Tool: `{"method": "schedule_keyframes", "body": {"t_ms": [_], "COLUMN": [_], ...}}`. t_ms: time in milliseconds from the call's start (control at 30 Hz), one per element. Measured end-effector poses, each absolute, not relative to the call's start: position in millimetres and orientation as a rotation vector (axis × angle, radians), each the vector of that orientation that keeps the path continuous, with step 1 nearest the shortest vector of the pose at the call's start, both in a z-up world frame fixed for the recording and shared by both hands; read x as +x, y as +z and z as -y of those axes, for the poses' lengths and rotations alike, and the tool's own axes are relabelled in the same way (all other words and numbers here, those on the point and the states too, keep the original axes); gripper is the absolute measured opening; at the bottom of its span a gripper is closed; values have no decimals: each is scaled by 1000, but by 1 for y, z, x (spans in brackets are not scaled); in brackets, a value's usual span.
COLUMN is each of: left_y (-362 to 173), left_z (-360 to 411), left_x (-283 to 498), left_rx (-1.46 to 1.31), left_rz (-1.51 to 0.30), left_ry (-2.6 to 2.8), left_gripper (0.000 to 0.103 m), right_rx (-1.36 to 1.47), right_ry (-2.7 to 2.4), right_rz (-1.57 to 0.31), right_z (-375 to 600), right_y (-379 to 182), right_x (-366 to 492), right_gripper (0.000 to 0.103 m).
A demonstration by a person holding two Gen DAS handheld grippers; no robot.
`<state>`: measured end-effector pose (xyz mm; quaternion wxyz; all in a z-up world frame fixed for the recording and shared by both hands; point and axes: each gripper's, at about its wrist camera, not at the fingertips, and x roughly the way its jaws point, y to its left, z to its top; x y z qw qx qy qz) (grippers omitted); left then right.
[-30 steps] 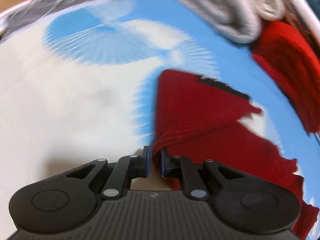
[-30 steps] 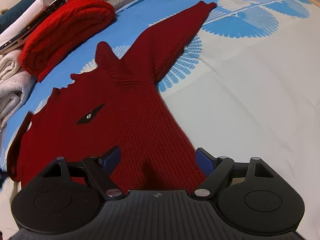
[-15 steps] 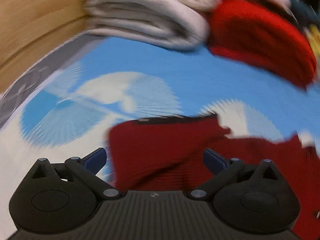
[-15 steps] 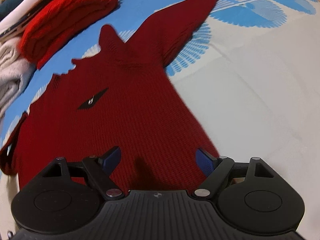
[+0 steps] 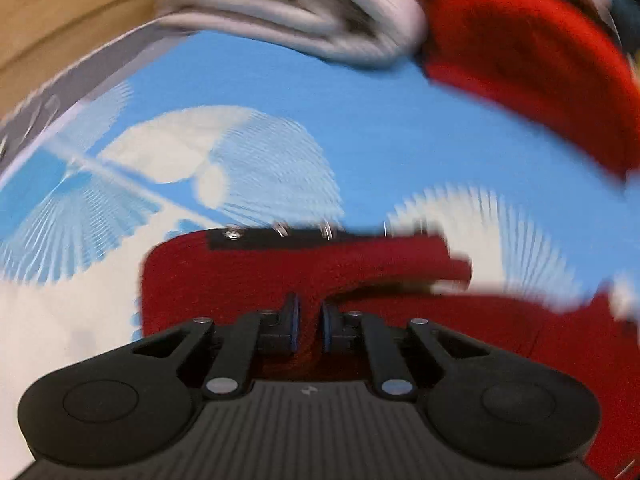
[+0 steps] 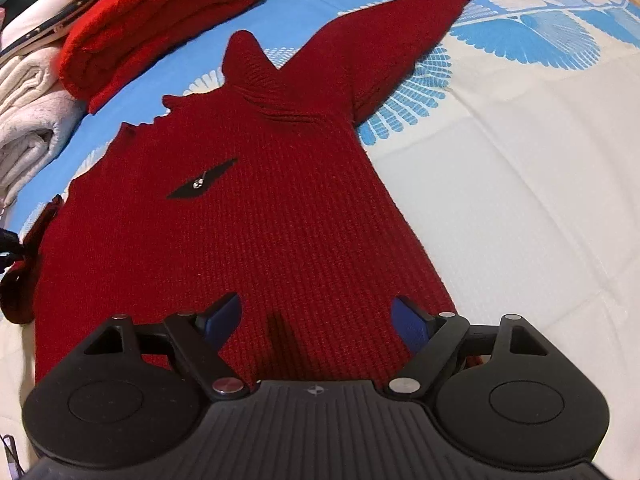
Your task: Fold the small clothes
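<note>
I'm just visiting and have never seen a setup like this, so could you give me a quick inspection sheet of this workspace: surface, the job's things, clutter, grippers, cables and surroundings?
Surface: blue and white leaf-print bedsheet, fairly smooth.
Job's things: dark red knitted sweater lying flat, front up, with a black winged badge; one sleeve stretched out toward the far right, the other bunched at the left edge.
Clutter: folded bright red knit beside folded whitish clothes at the far left.
Grippers: left gripper closed on the sweater's sleeve; right gripper open above the sweater's lower part.
Cables: nothing seen.
Surroundings: wooden panel at the edge of the bed; the left view is blurred.
</note>
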<state>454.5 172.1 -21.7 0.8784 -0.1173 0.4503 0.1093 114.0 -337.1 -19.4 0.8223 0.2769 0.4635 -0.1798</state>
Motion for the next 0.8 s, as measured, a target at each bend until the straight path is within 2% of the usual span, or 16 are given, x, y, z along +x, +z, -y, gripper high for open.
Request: {"method": "schedule_keyframes", "body": {"t_ms": [200,367,500,533,567,600,633,667,800], "left_y": [46,110,115,105,91,77,58,38,0], "left_z": [-189,-94,12,41,68,93,114,130,123], "left_x": [434,402,368,359,351,346,345,344,339], "left_rx": [-521,-456,-352,-319,-257,-189,-118,-54,-25], "left_rz": [-939,-852,-836,-840,-846,-872,-929,-977,-1021], "left_ry": [95,-151,-346,-395,-426,-439,-425,-383,-312], "left_gripper": [11,11,15,20,43,88,103,100,100], "right_rx": [612,624,630,640,652,667,682,695,710], "right_ry": [-367,-378,-419,-427,-433,-429,-425,-426,-428], "right_rz": [-942,-891,-867,-866,-869,-874,-875,-873,-850], "right_z": [344,351,363,367,372,376,380,382,393], "right_y": [-7,3,5,4,3,1,0,0,4], "right_x": [106,99,90,88,85,83,80,78,67], "right_gripper": [83,83,83,83,83,83,83,83,83]}}
